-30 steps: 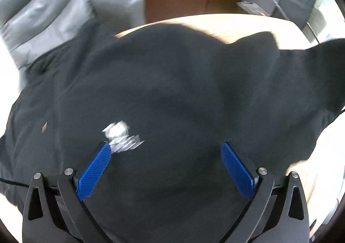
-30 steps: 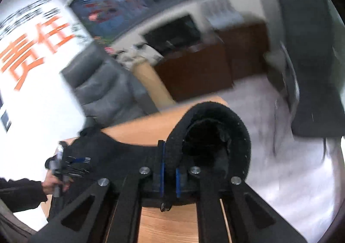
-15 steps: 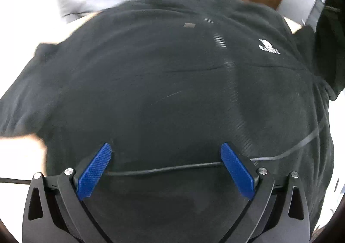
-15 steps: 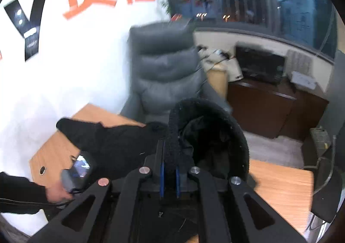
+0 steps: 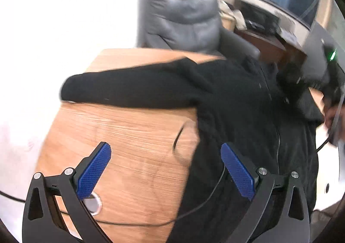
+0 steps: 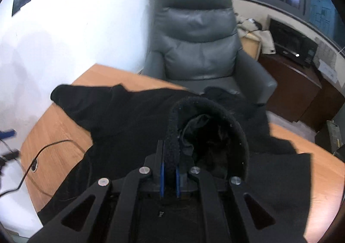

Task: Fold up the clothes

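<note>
The black fleece zip-up jacket (image 6: 133, 117) sprawls rumpled across the wooden counter (image 5: 129, 135). The right claw (image 6: 169, 176) pinches its thick hem; the left claw (image 5: 166, 169) gapes empty beside it.

right tool (image 6: 169, 175): clamped on fuzzy rim of black jacket (image 6: 133, 126); rim arches up over the jaws
jacket: spread across tabletop (image 6: 56, 126); one sleeve (image 6: 71, 96) out left
cable (image 6: 41, 152): on tabletop, left
grey armchair (image 6: 194, 33): behind tabletop
</note>
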`<state>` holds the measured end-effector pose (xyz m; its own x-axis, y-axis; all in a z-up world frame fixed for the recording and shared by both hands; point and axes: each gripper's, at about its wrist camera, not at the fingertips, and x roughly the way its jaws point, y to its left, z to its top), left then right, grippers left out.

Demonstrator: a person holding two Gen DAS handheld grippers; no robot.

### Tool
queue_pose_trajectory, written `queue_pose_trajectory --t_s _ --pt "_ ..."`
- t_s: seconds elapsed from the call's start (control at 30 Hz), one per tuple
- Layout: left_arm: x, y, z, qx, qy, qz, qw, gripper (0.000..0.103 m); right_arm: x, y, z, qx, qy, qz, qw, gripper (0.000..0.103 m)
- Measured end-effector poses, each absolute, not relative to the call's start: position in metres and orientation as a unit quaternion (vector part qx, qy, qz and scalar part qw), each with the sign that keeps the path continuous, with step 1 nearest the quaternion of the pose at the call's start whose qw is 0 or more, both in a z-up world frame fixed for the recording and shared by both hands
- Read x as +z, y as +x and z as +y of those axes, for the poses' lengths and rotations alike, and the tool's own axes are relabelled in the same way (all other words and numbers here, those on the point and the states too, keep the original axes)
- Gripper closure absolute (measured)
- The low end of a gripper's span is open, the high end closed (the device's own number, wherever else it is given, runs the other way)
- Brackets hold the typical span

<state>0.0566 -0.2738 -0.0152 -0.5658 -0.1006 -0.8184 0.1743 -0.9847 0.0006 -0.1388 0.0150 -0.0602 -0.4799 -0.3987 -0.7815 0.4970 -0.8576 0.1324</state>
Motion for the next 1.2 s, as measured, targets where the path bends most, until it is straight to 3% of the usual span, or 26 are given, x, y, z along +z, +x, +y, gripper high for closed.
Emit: queue_pose_trajectory --t_s 0.17,0.37,0.47,0.57,0.63,0.83,1.0,1.2 --pt "-0.010 0.052 -0.306 -0.891 0.447 0.048 0.063 0.000 -0.095 -0.151 -0.049 -0.855 0.438 0.063 0.269 0.096" --pt "-0.007 0.047 -0.282 -0.898 0.440 0.029 -0.004 0.000 -0.122 -0.174 -0.104 -0.854 0.435 0.051 0.280 0.096" --pt "0.006 0.042 -0.270 -0.904 0.424 0.030 -0.037 0.000 -0.141 -0.184 -0.122 -0.849 0.447 0.047 0.278 0.090" --pt "0.014 0.026 -0.254 -0.907 0.413 0.026 -0.072 0.000 -0.152 -0.174 -0.122 -0.852 0.440 0.062 0.279 0.065" --pt "0.019 0.016 -0.242 -0.906 0.410 0.028 -0.104 0.000 -0.138 -0.154 -0.101 -0.867 0.411 0.062 0.276 0.029" --pt "0.015 -0.034 -0.174 -0.884 0.405 0.007 -0.232 0.000 -0.070 -0.062 0.019 -0.926 0.292 0.018 0.240 0.005" --pt "-0.053 -0.101 -0.122 -0.850 0.458 -0.022 -0.261 0.000 -0.111 -0.034 0.118 -0.928 0.349 0.043 0.126 0.005" --pt "-0.122 -0.131 -0.129 -0.829 0.519 -0.036 -0.204 0.000 -0.177 -0.016 0.180 -0.905 0.413 0.096 0.019 0.014"
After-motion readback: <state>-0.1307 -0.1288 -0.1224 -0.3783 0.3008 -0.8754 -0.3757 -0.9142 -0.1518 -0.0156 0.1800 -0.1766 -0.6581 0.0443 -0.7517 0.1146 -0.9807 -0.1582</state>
